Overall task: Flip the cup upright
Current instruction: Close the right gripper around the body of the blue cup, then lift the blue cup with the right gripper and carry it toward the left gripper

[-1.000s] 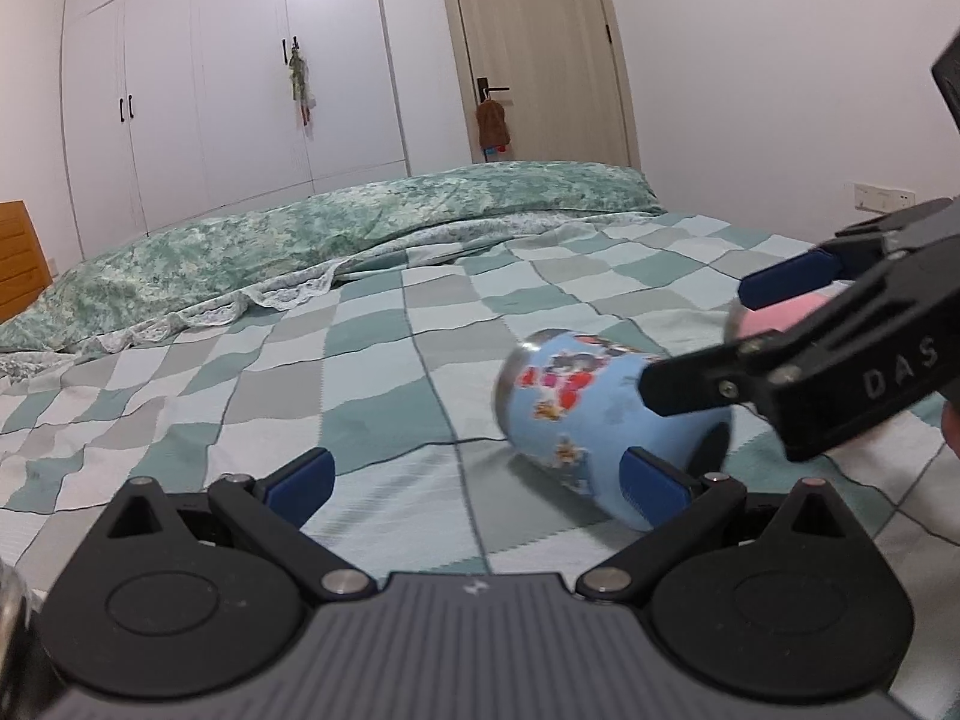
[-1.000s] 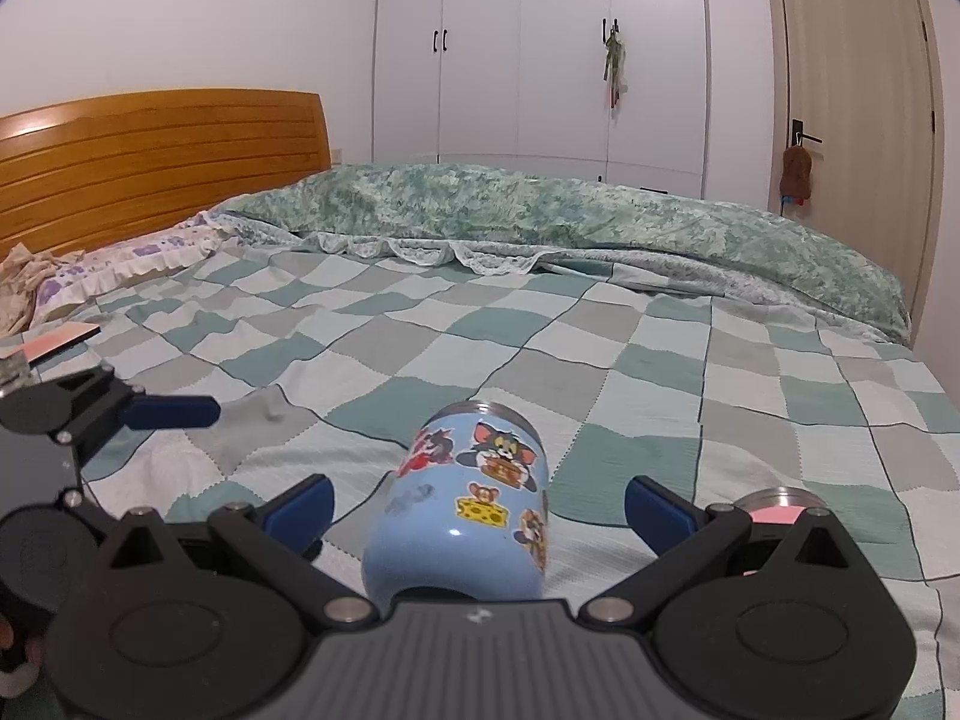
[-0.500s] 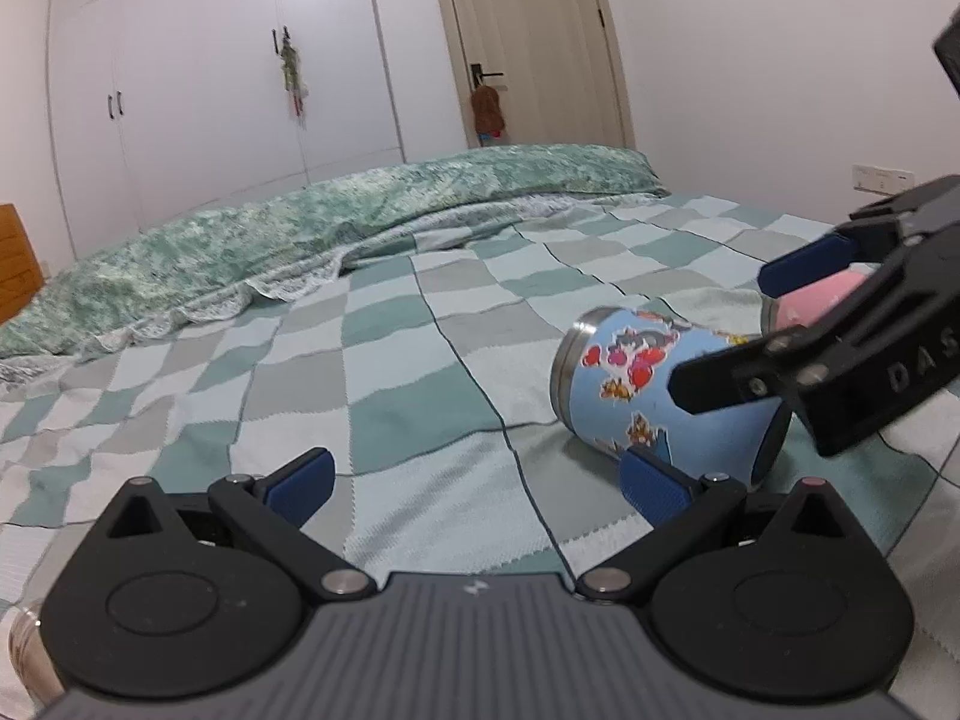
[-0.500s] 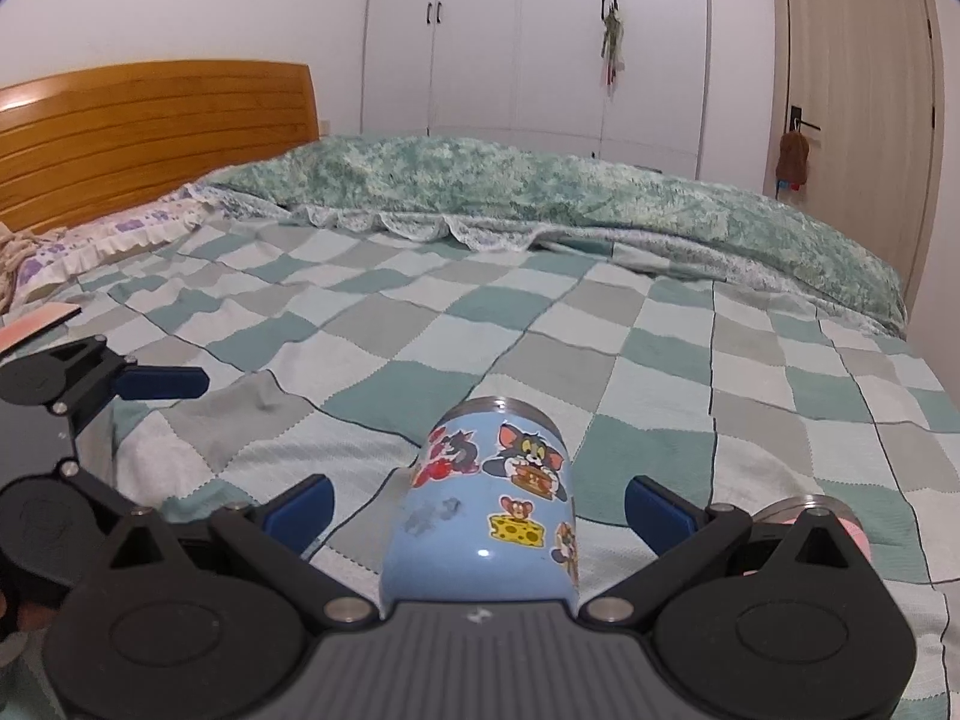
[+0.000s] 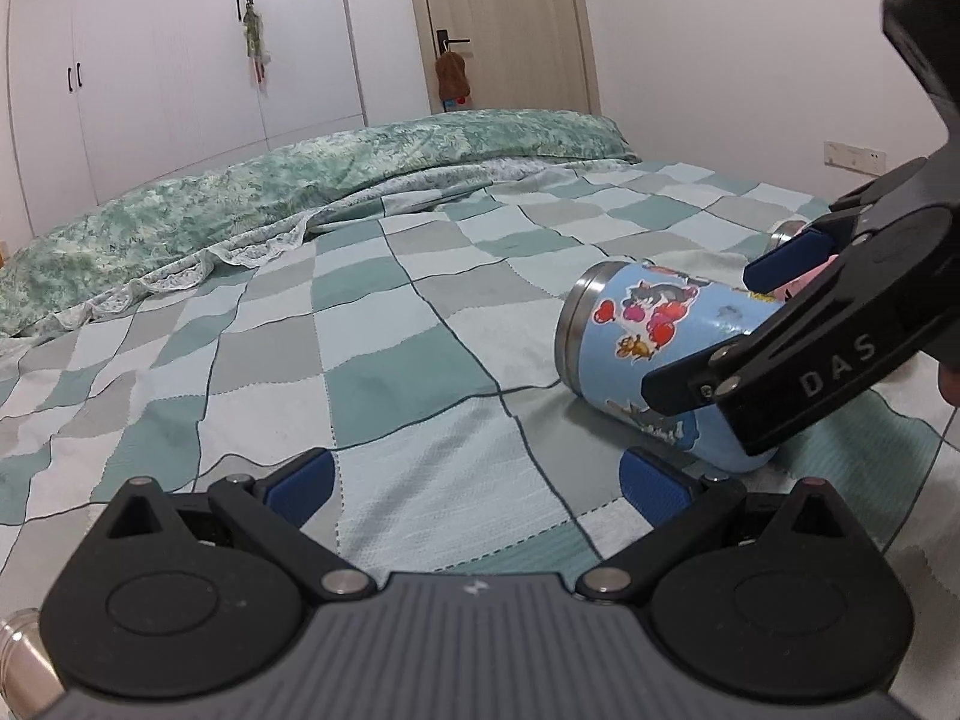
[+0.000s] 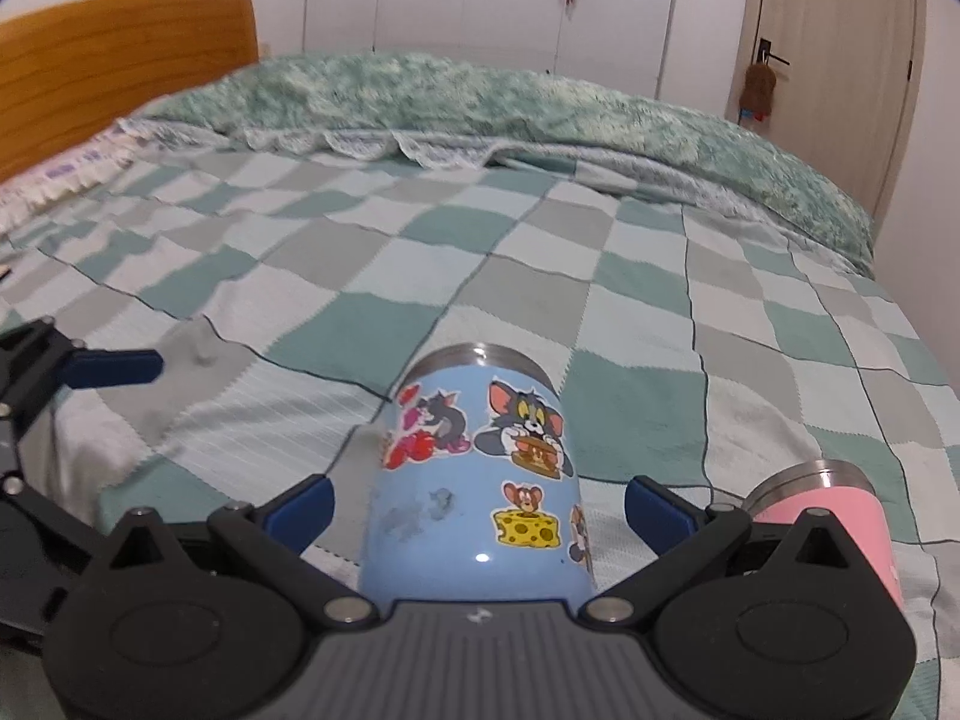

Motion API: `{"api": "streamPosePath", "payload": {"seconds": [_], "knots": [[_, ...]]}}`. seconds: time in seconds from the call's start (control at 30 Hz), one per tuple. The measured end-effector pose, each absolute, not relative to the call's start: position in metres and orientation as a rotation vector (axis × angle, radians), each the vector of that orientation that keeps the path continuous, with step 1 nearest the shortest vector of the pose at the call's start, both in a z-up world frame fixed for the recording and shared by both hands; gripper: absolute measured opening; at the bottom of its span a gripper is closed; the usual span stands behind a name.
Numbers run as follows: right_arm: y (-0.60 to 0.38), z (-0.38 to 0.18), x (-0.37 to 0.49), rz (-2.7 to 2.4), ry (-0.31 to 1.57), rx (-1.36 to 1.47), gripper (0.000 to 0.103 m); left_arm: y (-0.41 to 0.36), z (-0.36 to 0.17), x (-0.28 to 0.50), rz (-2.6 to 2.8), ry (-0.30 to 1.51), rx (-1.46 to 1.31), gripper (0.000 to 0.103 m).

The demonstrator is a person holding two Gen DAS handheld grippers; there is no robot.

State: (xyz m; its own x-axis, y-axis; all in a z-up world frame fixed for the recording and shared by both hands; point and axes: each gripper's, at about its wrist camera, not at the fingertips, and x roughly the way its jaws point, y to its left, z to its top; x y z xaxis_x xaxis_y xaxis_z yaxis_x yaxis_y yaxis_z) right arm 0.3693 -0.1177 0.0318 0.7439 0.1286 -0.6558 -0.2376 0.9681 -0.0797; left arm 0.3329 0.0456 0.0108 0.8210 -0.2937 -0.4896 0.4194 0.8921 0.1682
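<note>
A light blue cup (image 6: 480, 480) with cartoon stickers and a steel rim lies on its side on the checked bedspread, its rim pointing away from the right gripper. It also shows in the left wrist view (image 5: 654, 354) at the right. My right gripper (image 6: 478, 495) is open, its two blue-tipped fingers on either side of the cup's base end without touching it. In the left wrist view it (image 5: 744, 324) reaches in from the right around the cup. My left gripper (image 5: 478, 483) is open and empty, low over the bedspread left of the cup.
A pink cup (image 6: 834, 510) with a steel rim lies just right of the blue one, partly hidden behind the right gripper. A rumpled green quilt (image 6: 510, 102) runs along the far side of the bed. A wooden headboard (image 6: 120, 60) stands at the left.
The right gripper has moved forward so the cup sits deeper between its open fingers. The left gripper has drawn back to the left, so the cup is farther right in its view.
</note>
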Motion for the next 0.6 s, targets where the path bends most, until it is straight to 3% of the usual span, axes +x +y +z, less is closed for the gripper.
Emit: {"api": "streamPosePath", "payload": {"seconds": [0.27, 0.4, 0.6], "knots": [[-0.121, 0.020, 0.389, 0.205, 0.807, -0.124, 0.097, 0.047, 0.006, 0.337, -0.390, 0.486, 0.295, 0.103], [-0.123, 0.014, 0.395, 0.222, 0.854, -0.113, 0.083, 0.047, 0.006, 0.337, -0.392, 0.484, 0.291, 0.103], [-0.129, 0.016, 0.394, 0.224, 0.848, -0.066, 0.083, 0.048, 0.005, 0.337, -0.393, 0.482, 0.289, 0.103]]}}
